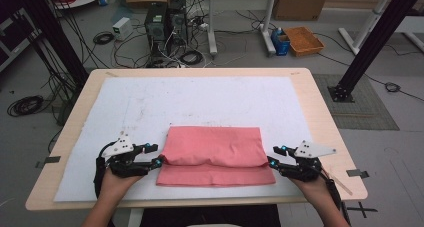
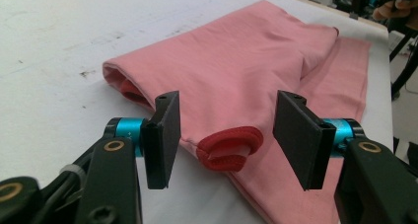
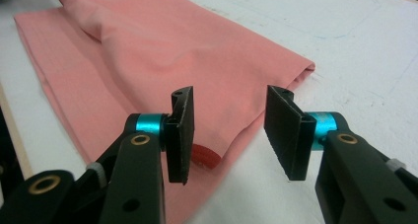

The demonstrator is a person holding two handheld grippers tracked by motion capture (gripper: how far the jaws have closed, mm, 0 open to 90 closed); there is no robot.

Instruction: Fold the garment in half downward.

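A pink garment lies folded on the white mat near the table's front edge. Its upper layer is doubled over and puffed. My left gripper is at the cloth's left edge, open. In the left gripper view the jaws stand apart, and a red ribbed hem of the garment lies between them, untouched. My right gripper is at the cloth's right edge, also open. In the right gripper view its jaws straddle the garment's near corner, where a red ribbed bit peeks out.
The mat covers most of a wooden table. Beyond the far edge the floor holds computer towers, tangled cables and an orange basket. Black frame posts stand at both sides. The mat behind the garment is bare.
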